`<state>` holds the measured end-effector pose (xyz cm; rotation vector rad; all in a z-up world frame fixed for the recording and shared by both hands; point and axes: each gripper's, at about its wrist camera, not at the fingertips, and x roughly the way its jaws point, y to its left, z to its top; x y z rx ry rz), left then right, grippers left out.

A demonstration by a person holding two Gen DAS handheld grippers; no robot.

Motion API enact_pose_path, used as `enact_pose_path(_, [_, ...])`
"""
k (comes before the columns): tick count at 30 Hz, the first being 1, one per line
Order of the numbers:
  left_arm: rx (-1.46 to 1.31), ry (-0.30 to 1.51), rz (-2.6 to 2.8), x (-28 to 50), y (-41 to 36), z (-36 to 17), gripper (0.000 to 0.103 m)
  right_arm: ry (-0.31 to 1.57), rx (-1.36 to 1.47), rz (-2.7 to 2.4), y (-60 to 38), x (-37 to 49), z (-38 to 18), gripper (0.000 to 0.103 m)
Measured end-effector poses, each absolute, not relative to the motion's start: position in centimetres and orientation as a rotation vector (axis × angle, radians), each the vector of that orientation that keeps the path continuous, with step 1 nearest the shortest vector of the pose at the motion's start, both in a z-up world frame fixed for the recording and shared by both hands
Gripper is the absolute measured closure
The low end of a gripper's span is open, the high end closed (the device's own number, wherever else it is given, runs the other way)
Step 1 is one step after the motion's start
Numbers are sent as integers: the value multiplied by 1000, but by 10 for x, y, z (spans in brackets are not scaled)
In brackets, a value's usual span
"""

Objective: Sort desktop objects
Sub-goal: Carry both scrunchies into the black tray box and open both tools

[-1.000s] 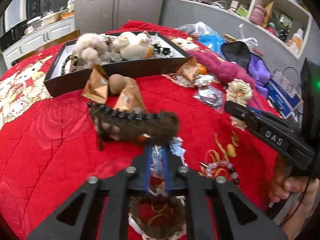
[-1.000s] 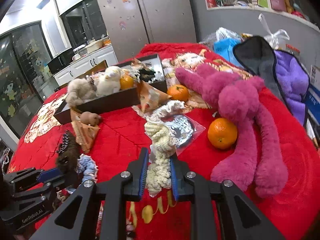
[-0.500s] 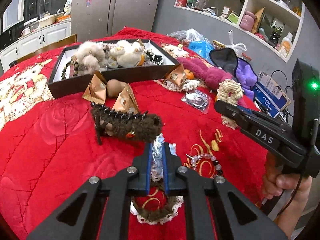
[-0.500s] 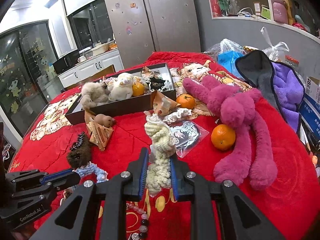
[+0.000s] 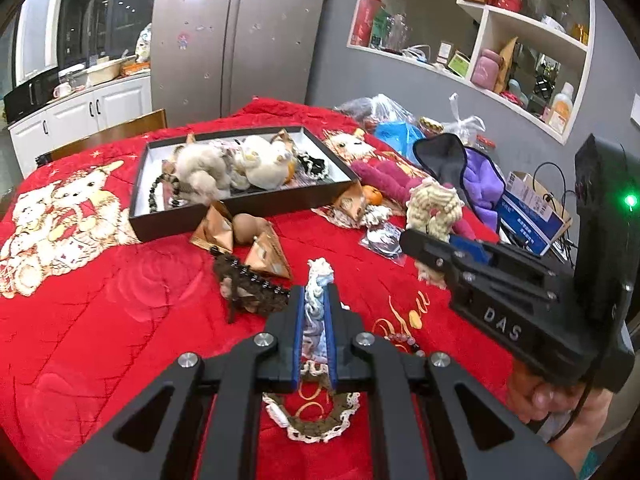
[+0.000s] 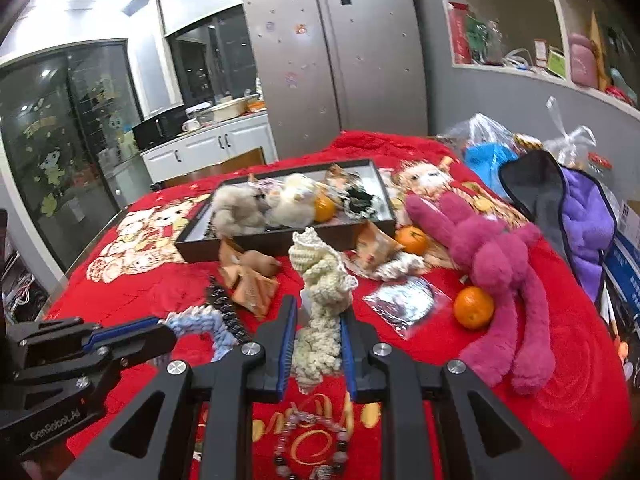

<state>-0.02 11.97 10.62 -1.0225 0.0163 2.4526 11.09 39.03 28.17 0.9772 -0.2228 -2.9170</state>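
My left gripper (image 5: 314, 296) is shut on a light blue and white knitted scrunchie (image 5: 317, 300) and holds it above the red cloth; the scrunchie also shows in the right wrist view (image 6: 198, 322). My right gripper (image 6: 318, 312) is shut on a cream knitted scrunchie (image 6: 320, 280), also lifted; it shows in the left wrist view (image 5: 434, 206). A dark open box (image 5: 240, 202) at the back holds plush toys, beads and other small items. A brown furry hair piece with black beads (image 5: 250, 286) lies on the cloth just ahead of my left gripper.
On the red cloth: bronze foil packets (image 5: 264, 254), a brown egg-shaped toy (image 5: 246, 226), a magenta plush rabbit (image 6: 492, 264), two oranges (image 6: 472, 306), a clear bag (image 6: 404, 300), a bead bracelet (image 6: 310, 446), a lace-trimmed ring (image 5: 314, 424). Purple and grey cloth (image 6: 576, 216) lies at right.
Both grippers have risen with their scrunchies and the views have tilted up. The blue scrunchie has left the cloth. The brown hair piece has stayed on the cloth.
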Motion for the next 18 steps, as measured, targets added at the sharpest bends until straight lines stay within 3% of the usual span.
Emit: enact_pose_path(18, [-1074,-30,2557,-34,77,106,93,-190,948,-2843,350,92,288,82])
